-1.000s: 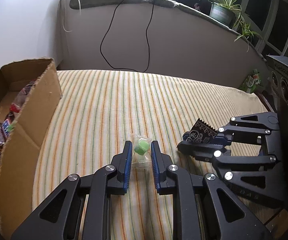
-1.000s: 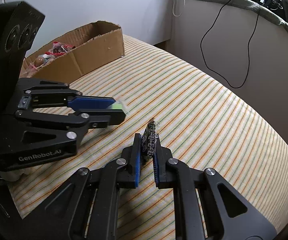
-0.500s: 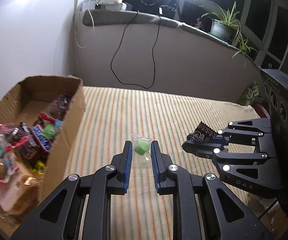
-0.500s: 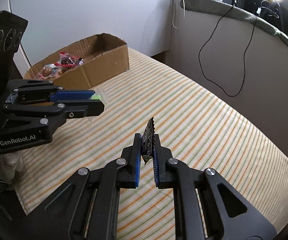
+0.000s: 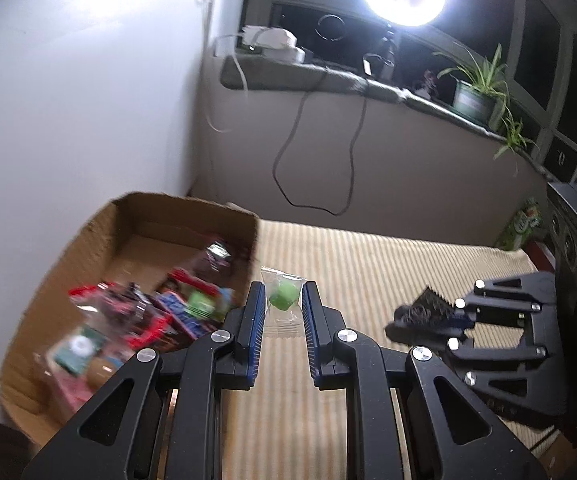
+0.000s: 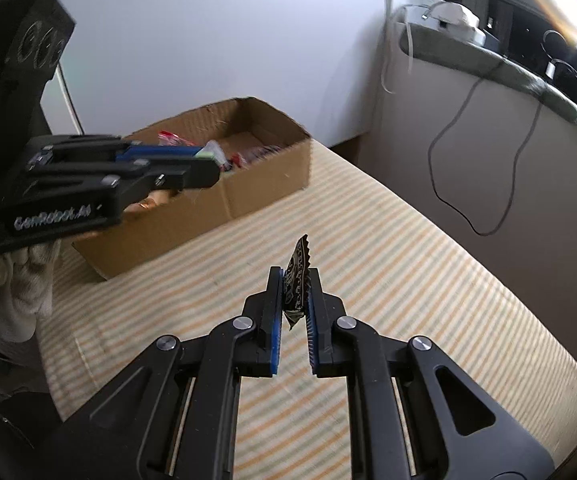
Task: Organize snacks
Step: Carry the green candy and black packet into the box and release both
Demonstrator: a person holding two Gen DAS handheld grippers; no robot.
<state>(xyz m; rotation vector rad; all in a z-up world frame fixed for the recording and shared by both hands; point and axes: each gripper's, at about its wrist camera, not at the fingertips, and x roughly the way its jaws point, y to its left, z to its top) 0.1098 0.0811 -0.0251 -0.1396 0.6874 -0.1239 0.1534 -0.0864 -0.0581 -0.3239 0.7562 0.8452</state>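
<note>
Snacks (image 5: 140, 320) fill the cardboard box (image 5: 100, 236) at left; left gripper (image 5: 283, 300) pinches a green candy (image 5: 284, 295), right gripper (image 6: 295, 280) clamps a dark wrapper (image 6: 298, 276).

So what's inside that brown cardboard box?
The brown cardboard box holds a blurry heap of wrapped snacks in red, blue, green and pink, piled toward its near end. The far end shows bare floor. Whatever lies under the heap is covered.
</note>
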